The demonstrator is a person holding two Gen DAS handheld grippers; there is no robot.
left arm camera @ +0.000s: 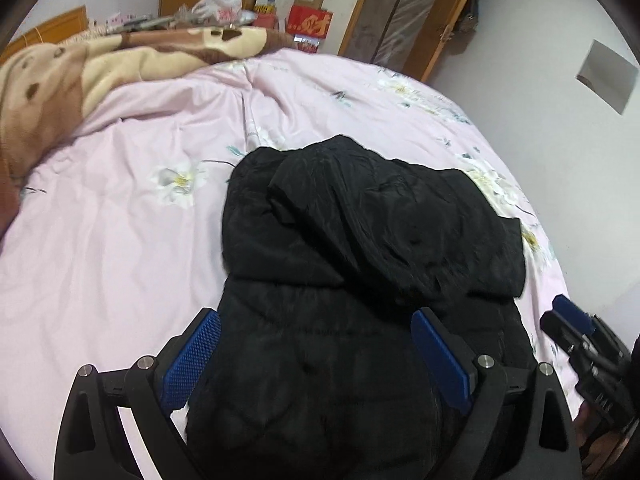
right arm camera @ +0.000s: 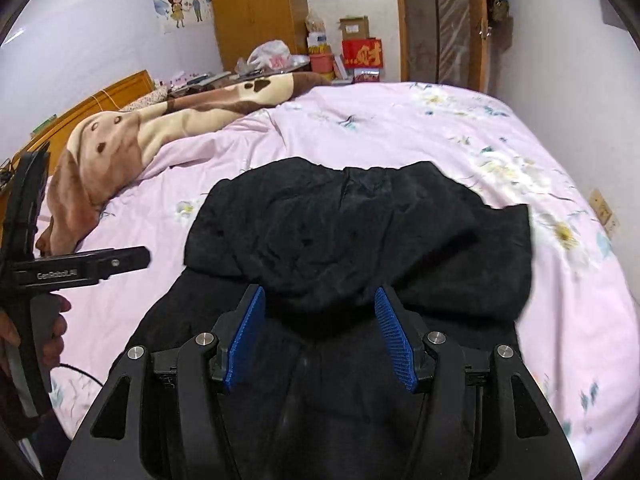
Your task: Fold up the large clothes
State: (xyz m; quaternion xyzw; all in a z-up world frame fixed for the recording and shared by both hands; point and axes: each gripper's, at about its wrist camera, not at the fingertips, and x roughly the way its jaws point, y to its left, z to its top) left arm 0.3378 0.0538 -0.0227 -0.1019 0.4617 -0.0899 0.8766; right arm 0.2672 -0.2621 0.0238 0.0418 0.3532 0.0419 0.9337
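Note:
A black padded coat (left arm camera: 360,264) lies in a bundle on the pink flowered bedspread (left arm camera: 120,220), its upper part folded over the lower part. My left gripper (left arm camera: 316,316) hovers over the coat's near half, open, with its blue pads (left arm camera: 192,360) wide apart and nothing pressed between them. In the right wrist view the same coat (right arm camera: 360,224) fills the middle. My right gripper (right arm camera: 319,292) is open above the fold line, its pads (right arm camera: 394,336) clear of the cloth. Each gripper shows in the other's view: the right gripper (left arm camera: 572,320), the left gripper (right arm camera: 80,268) in a person's hand.
A brown and beige blanket (right arm camera: 132,140) lies heaped along the bed's far left side by a wooden headboard (right arm camera: 100,100). Beyond the bed stand a wardrobe (right arm camera: 256,8), a cluttered surface with a plastic bag (right arm camera: 270,54), a red box (right arm camera: 362,52) and a door (right arm camera: 440,20).

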